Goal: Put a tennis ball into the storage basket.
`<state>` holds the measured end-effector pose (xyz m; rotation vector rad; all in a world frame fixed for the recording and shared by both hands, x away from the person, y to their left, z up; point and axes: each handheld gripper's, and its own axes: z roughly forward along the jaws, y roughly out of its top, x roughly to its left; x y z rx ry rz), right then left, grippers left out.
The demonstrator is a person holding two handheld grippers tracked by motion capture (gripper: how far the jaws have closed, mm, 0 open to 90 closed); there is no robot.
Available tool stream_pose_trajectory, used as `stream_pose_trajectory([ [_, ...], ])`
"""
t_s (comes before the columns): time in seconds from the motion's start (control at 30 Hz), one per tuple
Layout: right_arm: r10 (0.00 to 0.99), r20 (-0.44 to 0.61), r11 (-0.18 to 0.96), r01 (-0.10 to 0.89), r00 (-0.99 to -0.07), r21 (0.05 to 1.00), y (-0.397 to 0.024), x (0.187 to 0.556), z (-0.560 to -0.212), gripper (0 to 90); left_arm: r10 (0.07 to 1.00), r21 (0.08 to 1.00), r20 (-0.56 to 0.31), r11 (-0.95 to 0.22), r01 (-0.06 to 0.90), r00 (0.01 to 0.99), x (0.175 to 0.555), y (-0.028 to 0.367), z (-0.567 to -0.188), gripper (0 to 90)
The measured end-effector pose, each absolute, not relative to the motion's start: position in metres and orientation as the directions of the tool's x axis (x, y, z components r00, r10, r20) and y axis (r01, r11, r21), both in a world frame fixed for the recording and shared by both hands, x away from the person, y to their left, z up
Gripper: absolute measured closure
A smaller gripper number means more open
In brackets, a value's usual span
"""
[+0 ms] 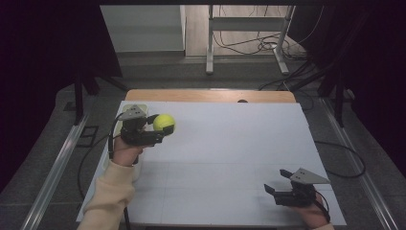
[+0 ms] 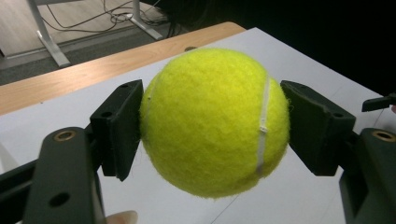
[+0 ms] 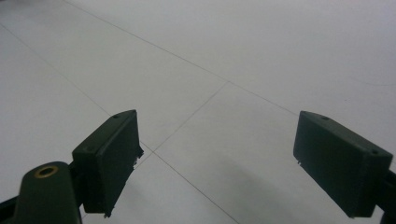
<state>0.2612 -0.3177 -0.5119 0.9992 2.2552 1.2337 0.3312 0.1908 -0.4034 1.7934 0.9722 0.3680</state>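
A tennis ball (image 1: 163,122) is carried above the far left part of a white table (image 1: 230,143), clamped between the two black jaws of the left gripper (image 1: 162,128). In the left gripper view the yellow-green ball (image 2: 214,120) sits squarely between the pads (image 2: 119,126), one pressed to each side, its white seam curving down the right half. The ball hangs clear of the tabletop, with the table's wooden far edge (image 2: 93,70) behind it. A cream sleeve (image 1: 110,191) reaches in from the near left to the hand on that gripper.

At the near right corner of the table the right gripper (image 1: 276,181) rests low, pointing left, its grey three-cornered plate on top. The right gripper view shows its jaws standing well apart with nothing between them, over bare white surface crossed by thin lines (image 3: 196,116).

By the look of it, the step in hand is the carry: the ball is picked up and secure, not yet put anywhere. The next move probably calls for bringing the ball across the open middle of the table, either down to the surface or toward the waiting right gripper. A round, fuzzy ball can roll once released, so it would want to touch down before the jaws part.
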Motion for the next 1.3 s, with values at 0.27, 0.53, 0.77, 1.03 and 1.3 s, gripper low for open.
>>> stream_pose_trajectory([
  [0.27,0.738,0.004,0.363,0.403,-0.674,0.840,-0.318,0.261,-0.512,15.2,0.787,0.878,-0.193,-0.128,0.461,0.586,0.334,0.206,-0.404,26.3],
  [0.53,0.738,0.002,0.366,0.403,-0.675,0.839,-0.318,0.261,-0.512,15.3,0.803,0.877,-0.201,-0.108,0.468,0.561,0.334,0.215,-0.405,26.3],
  [0.77,0.742,0.000,0.361,0.400,-0.670,0.842,-0.319,0.261,-0.511,15.2,0.822,0.879,-0.207,-0.082,0.471,0.530,0.335,0.228,-0.405,26.3],
  [1.03,0.740,0.004,0.361,0.401,-0.673,0.842,-0.317,0.261,-0.511,15.2,0.842,0.880,-0.206,-0.062,0.471,0.498,0.334,0.239,-0.404,26.3],
  [1.3,0.740,0.002,0.365,0.404,-0.673,0.839,-0.318,0.261,-0.512,15.4,0.855,0.880,-0.209,-0.047,0.472,0.474,0.333,0.248,-0.404,26.3],
])
